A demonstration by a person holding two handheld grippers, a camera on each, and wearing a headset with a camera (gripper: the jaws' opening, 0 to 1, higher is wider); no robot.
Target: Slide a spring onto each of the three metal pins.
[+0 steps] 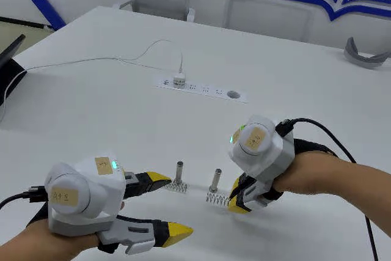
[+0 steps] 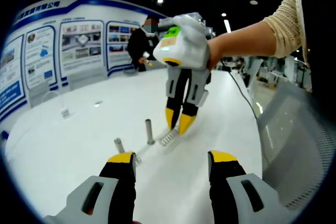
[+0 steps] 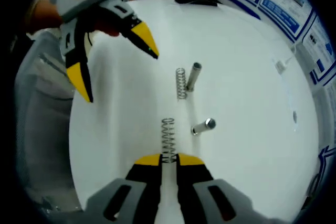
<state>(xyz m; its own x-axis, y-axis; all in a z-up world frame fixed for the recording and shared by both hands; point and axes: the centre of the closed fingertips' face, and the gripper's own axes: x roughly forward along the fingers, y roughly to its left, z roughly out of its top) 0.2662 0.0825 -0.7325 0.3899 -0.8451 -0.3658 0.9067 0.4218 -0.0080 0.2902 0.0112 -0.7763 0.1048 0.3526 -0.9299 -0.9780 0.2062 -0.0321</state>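
A white table [image 1: 91,108] seen from above, with a gripper in each hand. Two short metal pins stand upright, well apart from the power strip [image 1: 201,88] set in the table. We count two pins here, not three.

The right gripper [image 1: 236,203] has its yellow tips pinched shut on one end of a spring [image 3: 168,136]. This spring lies flat on the table just beside the right-hand pin [image 1: 215,180]. We judge it is held by the end so that the free end can go over the pin's top.

A second spring [image 1: 176,186] lies loose at the foot of the left-hand pin [image 1: 179,171]. We cannot tell whether they touch.

The left gripper [image 1: 170,205] hovers low beside that pin, jaws spread wide with nothing between them. We read this as waiting to take the loose spring.

Neither pin carries a spring yet, so we judge the task barely begun. Next, the held spring needs lifting, tipping upright and lining up over the pin.
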